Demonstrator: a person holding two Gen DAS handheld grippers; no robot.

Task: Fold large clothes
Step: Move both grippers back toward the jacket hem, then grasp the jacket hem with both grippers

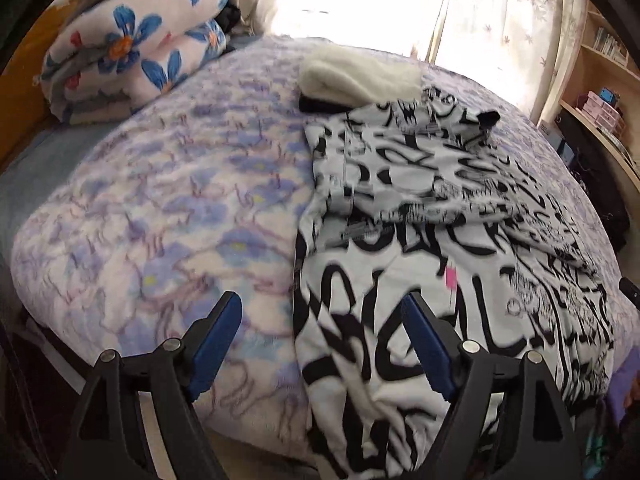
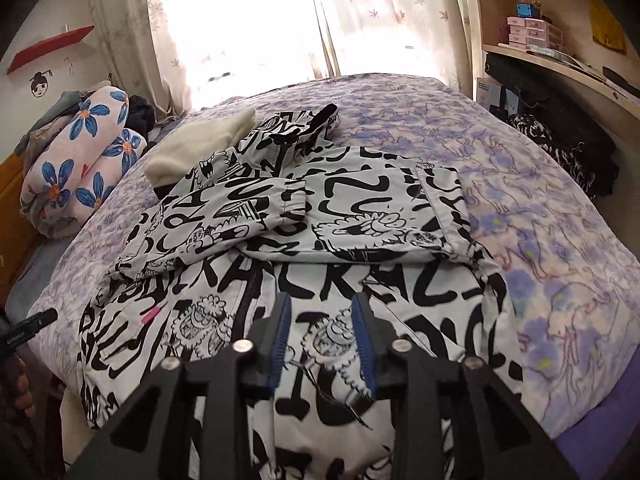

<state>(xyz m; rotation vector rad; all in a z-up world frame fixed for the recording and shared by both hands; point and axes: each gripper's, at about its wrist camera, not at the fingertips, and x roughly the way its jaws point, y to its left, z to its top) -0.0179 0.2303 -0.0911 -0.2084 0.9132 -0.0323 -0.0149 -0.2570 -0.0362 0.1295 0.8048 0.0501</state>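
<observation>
A large white garment with black graffiti print [image 1: 440,216] lies spread on the bed; its sleeves are folded in across the body, as the right wrist view [image 2: 320,216] shows. My left gripper [image 1: 324,312] is open wide above the garment's near left edge, and nothing is between its blue pads [image 1: 216,344]. My right gripper [image 2: 320,312] is partly open just above the garment's lower middle. A fold of the cloth rises between its blue pads [image 2: 280,340]; I cannot tell whether they pinch it.
The bed has a purple flowered blanket [image 1: 160,208]. A folded cream garment [image 1: 360,76] lies at the far end on something black. A rolled blue-flower quilt [image 1: 132,40] sits at the far left. Shelves [image 2: 532,36] and dark bags stand right of the bed. Curtains hang behind.
</observation>
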